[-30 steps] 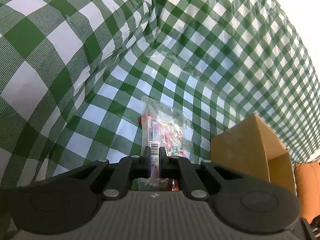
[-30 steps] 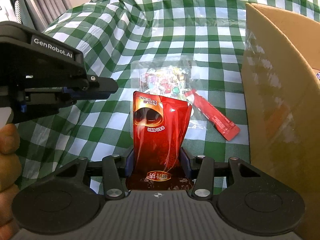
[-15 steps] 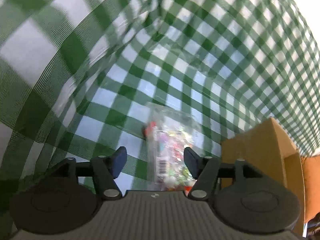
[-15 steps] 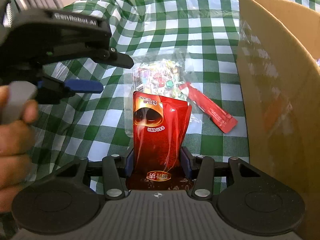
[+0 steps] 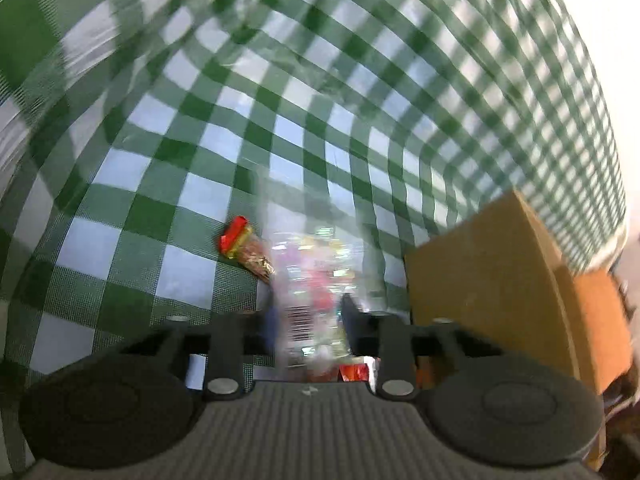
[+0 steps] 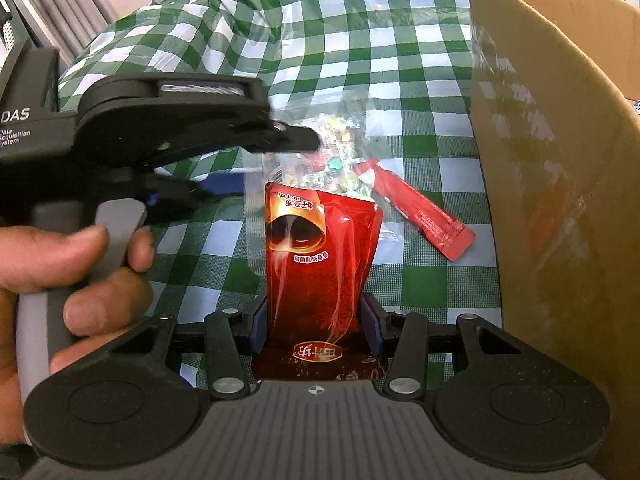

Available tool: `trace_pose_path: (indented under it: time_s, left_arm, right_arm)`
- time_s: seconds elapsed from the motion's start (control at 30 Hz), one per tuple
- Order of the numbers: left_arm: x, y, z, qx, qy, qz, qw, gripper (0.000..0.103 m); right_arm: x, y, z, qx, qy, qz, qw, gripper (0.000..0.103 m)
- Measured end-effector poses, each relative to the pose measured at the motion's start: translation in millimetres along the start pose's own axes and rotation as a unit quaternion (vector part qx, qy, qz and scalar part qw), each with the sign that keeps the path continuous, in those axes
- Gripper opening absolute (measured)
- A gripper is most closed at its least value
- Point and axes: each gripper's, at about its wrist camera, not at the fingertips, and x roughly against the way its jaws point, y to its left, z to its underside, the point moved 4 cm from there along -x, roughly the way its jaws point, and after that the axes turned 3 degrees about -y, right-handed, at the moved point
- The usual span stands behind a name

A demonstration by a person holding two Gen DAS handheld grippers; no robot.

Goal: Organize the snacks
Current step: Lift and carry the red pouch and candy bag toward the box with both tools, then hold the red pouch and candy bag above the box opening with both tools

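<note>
Cardboard box (image 6: 560,184) stands just right of both tongs on the checked cloth (image 6: 360,40). Right gripper (image 6: 316,320) clamps the red pouch (image 6: 320,264) upright. Left gripper (image 5: 308,320) has just been closing, jaws narrow, clear candy bag (image 5: 316,280) between them; blur hides whether the pads press. Red stick sachet (image 6: 420,212) lies between bag and box. Step: picking up snacks. Next, probably: lift both and carry them over the box rim.
</note>
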Motion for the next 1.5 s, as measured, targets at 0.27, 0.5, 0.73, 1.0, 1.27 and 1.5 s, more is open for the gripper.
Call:
trace_pose_path:
  time_s: [0.27,0.5,0.73,1.0,1.27,1.5]
  left_arm:
    - [38.7,-22.8,-13.7,-0.055,-0.061,-0.020,0.9964,0.003]
    - [99.3,-63.8,-25.1,-0.147,-0.116,-0.117,0.9752,0.000]
    - [157.1,-80.6,-2.6,-0.161,-0.162,-0.155,0.9610,0.000]
    - [191.2,-96.2,20.0,-0.127,-0.192,-0.142,0.9626,0.000]
    - [178.8,-129.3,55.6,-0.147,-0.194,-0.092,0.9654,0.000]
    - [165.1,-149.7,52.9,-0.171,-0.207,-0.090,0.9591,0.000]
  right_arm:
    - [4.1,2.1,0.2,0.003,-0.007,-0.006,1.000,0.049]
    - [23.7,7.2,-3.1,0.028,-0.032,-0.026,0.999,0.049]
    - [76.3,14.9,-12.8,0.046,-0.062,-0.066,0.995,0.049]
    - [160.6,-3.4,-28.7,0.060,-0.112,-0.073,0.989,0.049]
    - [232.1,-52.0,-33.4,0.142,-0.247,-0.033,0.958,0.049]
    - [238.4,-105.2,-21.7,0.105,-0.312,0.032,0.944,0.049]
